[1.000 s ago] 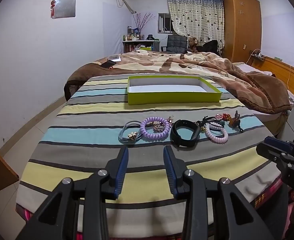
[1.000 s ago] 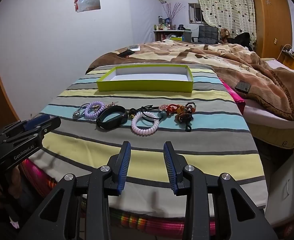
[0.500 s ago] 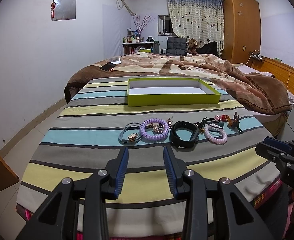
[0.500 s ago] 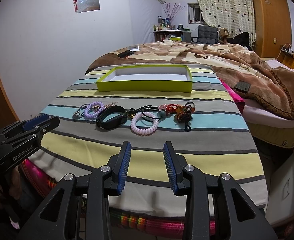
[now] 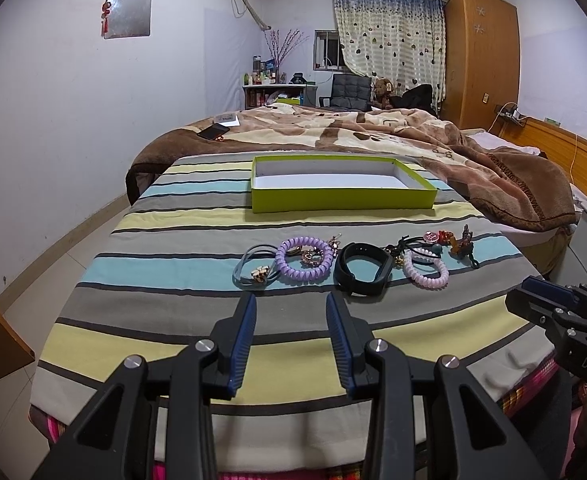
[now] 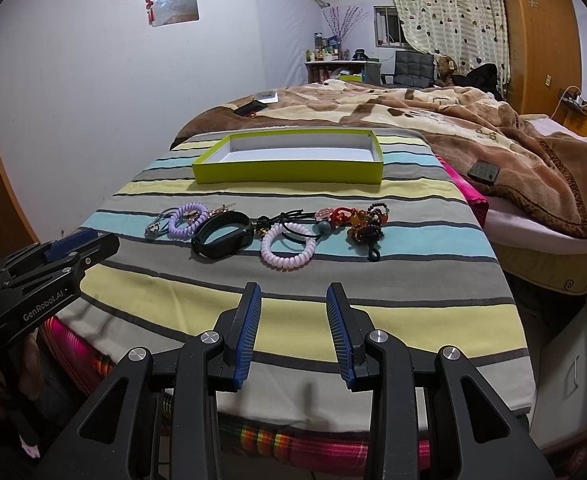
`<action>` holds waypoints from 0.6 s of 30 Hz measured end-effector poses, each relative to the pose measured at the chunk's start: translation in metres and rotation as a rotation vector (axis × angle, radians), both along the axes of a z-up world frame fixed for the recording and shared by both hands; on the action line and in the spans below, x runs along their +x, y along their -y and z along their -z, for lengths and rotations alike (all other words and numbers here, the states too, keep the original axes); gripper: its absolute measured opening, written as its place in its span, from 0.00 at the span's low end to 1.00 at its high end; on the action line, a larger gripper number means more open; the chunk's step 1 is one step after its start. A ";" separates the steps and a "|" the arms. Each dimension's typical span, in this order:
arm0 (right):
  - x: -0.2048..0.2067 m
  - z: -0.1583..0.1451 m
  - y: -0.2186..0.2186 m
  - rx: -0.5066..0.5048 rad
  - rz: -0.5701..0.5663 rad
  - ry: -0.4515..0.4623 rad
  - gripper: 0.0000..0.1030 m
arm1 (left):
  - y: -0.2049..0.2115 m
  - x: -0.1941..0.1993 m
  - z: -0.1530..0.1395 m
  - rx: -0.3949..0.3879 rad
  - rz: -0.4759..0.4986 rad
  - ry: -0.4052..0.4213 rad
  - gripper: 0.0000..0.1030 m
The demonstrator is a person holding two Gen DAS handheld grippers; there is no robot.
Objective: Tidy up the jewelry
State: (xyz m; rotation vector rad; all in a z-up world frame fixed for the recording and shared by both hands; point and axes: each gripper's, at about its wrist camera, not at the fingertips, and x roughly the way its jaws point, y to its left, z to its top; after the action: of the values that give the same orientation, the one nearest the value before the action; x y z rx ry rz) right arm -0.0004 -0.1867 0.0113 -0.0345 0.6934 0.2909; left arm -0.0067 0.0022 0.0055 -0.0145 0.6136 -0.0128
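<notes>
Brown blanket's dark phone only in right view; both grippers' fingers spread, empty

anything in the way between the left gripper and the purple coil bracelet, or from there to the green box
Nothing visible blocks either stretch. The left gripper hangs open over bare striped cover, with the purple coil bracelet just ahead of it. From the bracelet to the green box there is only flat striped cover; the box's low wall is the one thing to lift over.
</notes>
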 end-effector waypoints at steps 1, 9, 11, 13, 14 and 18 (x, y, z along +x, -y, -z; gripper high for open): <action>0.000 0.000 0.000 0.000 0.000 0.000 0.34 | -0.001 0.000 0.000 -0.002 0.001 -0.001 0.37; 0.001 0.001 0.001 0.001 0.000 -0.001 0.34 | 0.003 -0.001 -0.002 0.002 -0.002 -0.001 0.37; 0.001 0.000 0.001 -0.001 0.000 0.001 0.34 | 0.003 -0.001 -0.001 0.003 -0.002 -0.002 0.37; 0.001 0.000 0.001 0.000 0.000 0.000 0.34 | 0.003 -0.001 -0.001 -0.001 -0.001 -0.003 0.37; 0.001 0.000 0.002 0.000 0.001 0.000 0.34 | 0.003 -0.001 -0.001 0.001 -0.001 -0.003 0.37; -0.001 0.001 0.001 -0.001 0.001 0.001 0.34 | 0.005 -0.001 0.001 0.005 -0.002 -0.009 0.37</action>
State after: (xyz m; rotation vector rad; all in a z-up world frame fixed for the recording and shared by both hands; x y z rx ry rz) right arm -0.0011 -0.1878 0.0104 -0.0353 0.6930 0.2892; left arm -0.0080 -0.0031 0.0046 -0.0100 0.6224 -0.0093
